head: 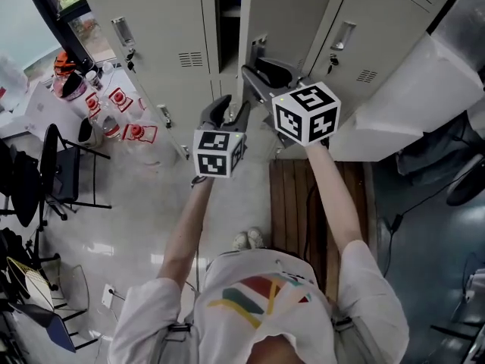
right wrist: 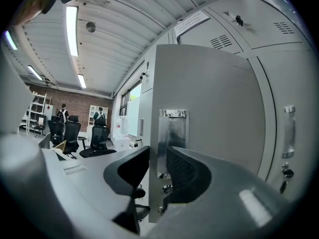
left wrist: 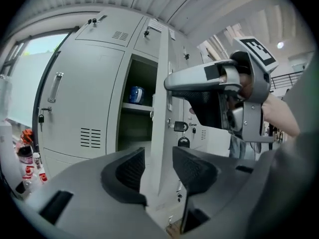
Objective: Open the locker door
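The grey locker door stands partly swung out from the row of lockers, and the dark compartment shows beside it. My right gripper is shut on the door's free edge. In the right gripper view its jaws straddle that edge just below the metal latch plate, the door face filling the right side. My left gripper sits lower and nearer to me, open. The left gripper view has the door edge in line with the gap between its jaws, pads not touching it.
A blue item rests on the shelf inside the locker. Padlocks hang on the neighbouring door. A black chair and a table with red-labelled items are at the left. A wooden pallet lies underfoot, with white sheeting at the right.
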